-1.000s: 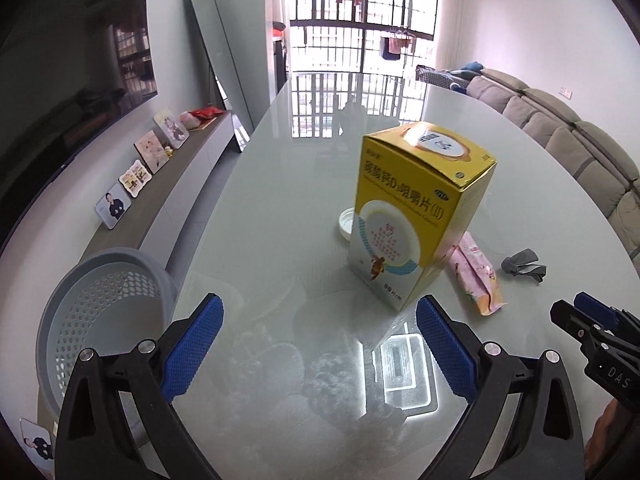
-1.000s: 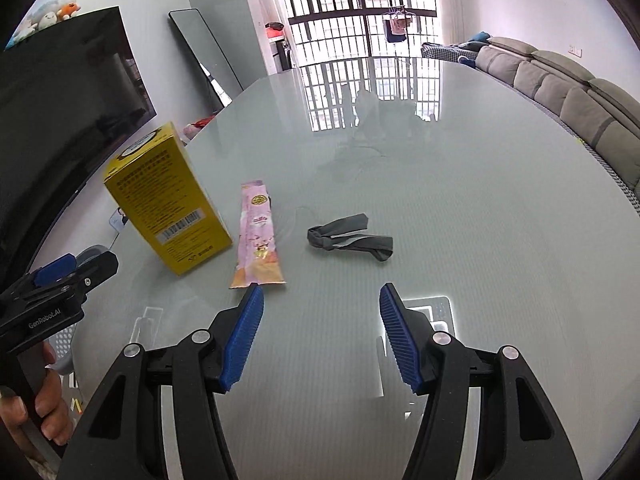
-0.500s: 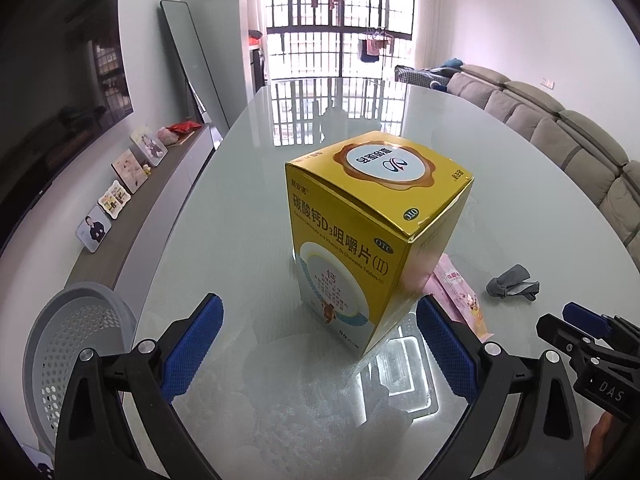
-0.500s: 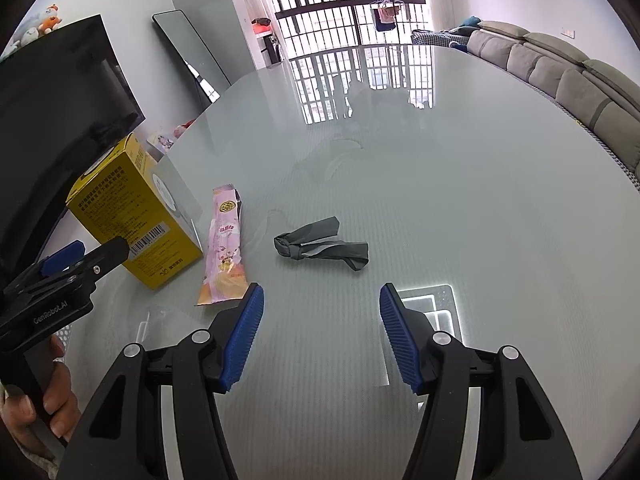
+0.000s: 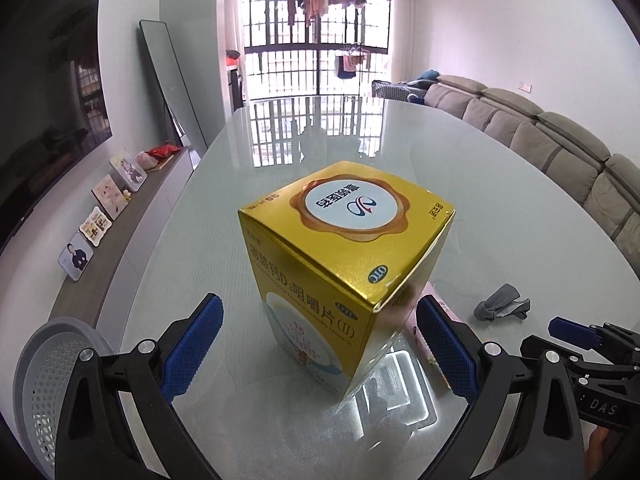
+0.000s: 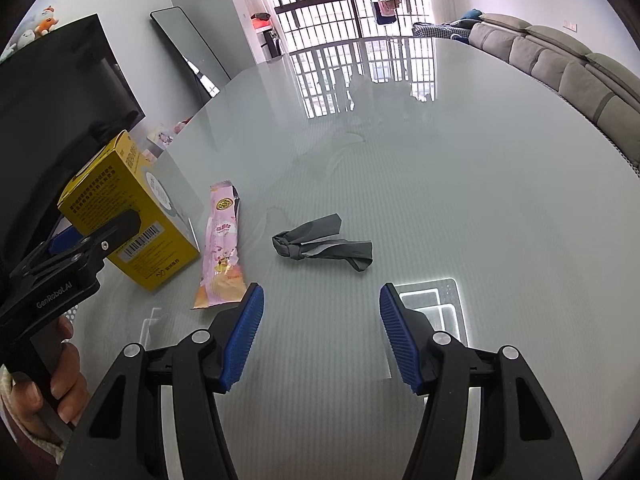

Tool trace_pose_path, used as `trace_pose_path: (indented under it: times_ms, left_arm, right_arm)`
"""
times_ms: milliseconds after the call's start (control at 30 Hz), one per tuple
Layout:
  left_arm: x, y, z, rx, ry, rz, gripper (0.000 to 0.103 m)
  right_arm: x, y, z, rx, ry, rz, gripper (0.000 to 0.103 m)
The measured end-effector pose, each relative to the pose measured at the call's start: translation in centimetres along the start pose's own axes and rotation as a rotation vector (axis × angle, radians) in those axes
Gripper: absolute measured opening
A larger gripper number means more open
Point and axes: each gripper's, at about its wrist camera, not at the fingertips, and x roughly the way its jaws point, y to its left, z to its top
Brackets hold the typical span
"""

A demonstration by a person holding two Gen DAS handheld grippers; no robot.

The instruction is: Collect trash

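A yellow carton (image 5: 344, 268) stands upright on the glass table (image 5: 280, 152). My left gripper (image 5: 320, 344) is open, its blue pads on either side of the carton's lower part, apart from it. The carton also shows in the right wrist view (image 6: 132, 216), with the left gripper's finger (image 6: 100, 236) beside it. A pink wrapper (image 6: 222, 244) lies flat right of the carton. A crumpled grey wrapper (image 6: 320, 242) lies just ahead of my open, empty right gripper (image 6: 320, 332). The grey wrapper also shows in the left wrist view (image 5: 502, 308).
A grey perforated bin (image 5: 52, 380) stands off the table's left edge. A low cabinet with photo frames (image 5: 104, 208) runs along the left wall. A grey sofa (image 5: 560, 152) lines the right side.
My left gripper has moved forward, so the yellow carton now sits between its pads. My right gripper has moved closer to the grey wrapper.
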Motion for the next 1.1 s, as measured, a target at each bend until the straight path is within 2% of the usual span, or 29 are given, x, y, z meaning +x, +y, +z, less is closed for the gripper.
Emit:
trace_pose_path:
  times_ms: [133, 400, 767, 867, 933, 1100]
  left_arm:
    - [0.0, -0.1, 0.3, 0.004, -0.025, -0.019, 0.096]
    - [0.4, -0.4, 0.7, 0.029, -0.037, -0.006, 0.096]
    - [1.0, -1.4, 1.4, 0.061, -0.056, -0.091, 0.096]
    - [1.1, -1.6, 1.4, 0.067, -0.06, -0.102, 0.094]
    - [0.9, -1.7, 1.3, 0.067, -0.064, -0.112, 0.088]
    - [0.8, -1.5, 1.1, 0.065, -0.064, -0.118, 0.088]
  right_arm:
    - [-0.1, 0.0, -0.1, 0.003, 0.003, 0.004, 0.058]
    - [0.0, -0.3, -0.1, 0.007, 0.012, 0.017, 0.058]
    - [0.1, -0.1, 0.0, 0.007, 0.012, 0.023, 0.058]
    - [0.1, -0.2, 0.0, 0.008, 0.012, 0.024, 0.058]
    - [0.1, -0.2, 0.0, 0.01, 0.014, 0.025, 0.058]
    - [0.1, -0.1, 0.2, 0.017, 0.013, 0.026, 0.058]
